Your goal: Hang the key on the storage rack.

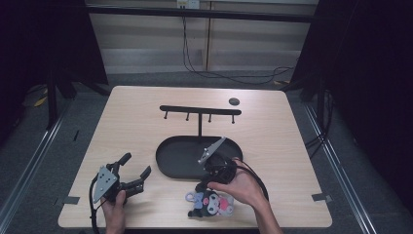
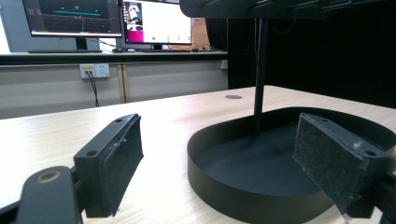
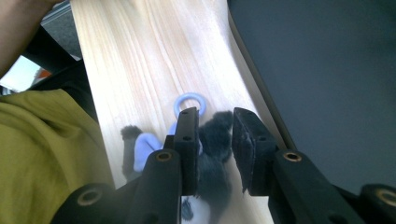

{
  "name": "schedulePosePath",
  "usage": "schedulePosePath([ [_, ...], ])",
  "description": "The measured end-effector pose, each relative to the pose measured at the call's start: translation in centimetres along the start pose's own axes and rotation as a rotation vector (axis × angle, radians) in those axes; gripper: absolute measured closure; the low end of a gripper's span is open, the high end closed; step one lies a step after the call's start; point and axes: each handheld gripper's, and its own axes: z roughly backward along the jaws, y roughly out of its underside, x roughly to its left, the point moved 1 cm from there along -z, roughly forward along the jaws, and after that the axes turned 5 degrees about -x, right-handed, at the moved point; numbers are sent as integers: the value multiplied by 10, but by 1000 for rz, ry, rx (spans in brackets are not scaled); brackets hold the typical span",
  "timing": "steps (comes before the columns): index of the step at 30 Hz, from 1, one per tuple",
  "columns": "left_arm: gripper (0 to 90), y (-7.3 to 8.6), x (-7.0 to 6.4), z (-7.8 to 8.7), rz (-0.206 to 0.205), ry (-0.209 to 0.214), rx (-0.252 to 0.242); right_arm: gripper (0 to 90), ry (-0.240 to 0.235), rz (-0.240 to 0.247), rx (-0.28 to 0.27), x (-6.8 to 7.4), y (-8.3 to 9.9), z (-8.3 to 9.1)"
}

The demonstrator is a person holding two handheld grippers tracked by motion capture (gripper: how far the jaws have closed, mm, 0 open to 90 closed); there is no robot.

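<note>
A dark plush keychain toy (image 1: pixel 212 204) with pink and lilac parts and a pale blue ring (image 3: pixel 189 100) lies near the table's front edge. My right gripper (image 1: pixel 200 187) points down at it from just in front of the black oval tray (image 1: pixel 163 161). In the right gripper view the jaws (image 3: pixel 215 115) stand close together with the toy's black fuzzy ear filling the gap. My left gripper (image 1: pixel 138 164) rests at the front left, open and empty, aimed at the tray (image 2: pixel 219 186) in the left gripper view (image 2: pixel 219 122).
A black T-shaped hanger stand (image 1: pixel 199 110) with several hooks rises from the tray's far side. A small dark disc (image 1: pixel 234 101) lies at the back right of the table. Monitors (image 2: pixel 156 21) stand on a desk beyond the table.
</note>
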Motion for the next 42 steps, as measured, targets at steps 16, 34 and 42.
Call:
schedulePosePath([
  [16,153,0,0,0,-3,-2,0,779,-46,54,212,4,-23,-33],
  [34,153,0,0,0,-2,0,0,765,-89,115,364,19,-35,-56],
  [42,153,0,0,0,-5,-2,0,697,-44,117,409,15,-32,-63],
])
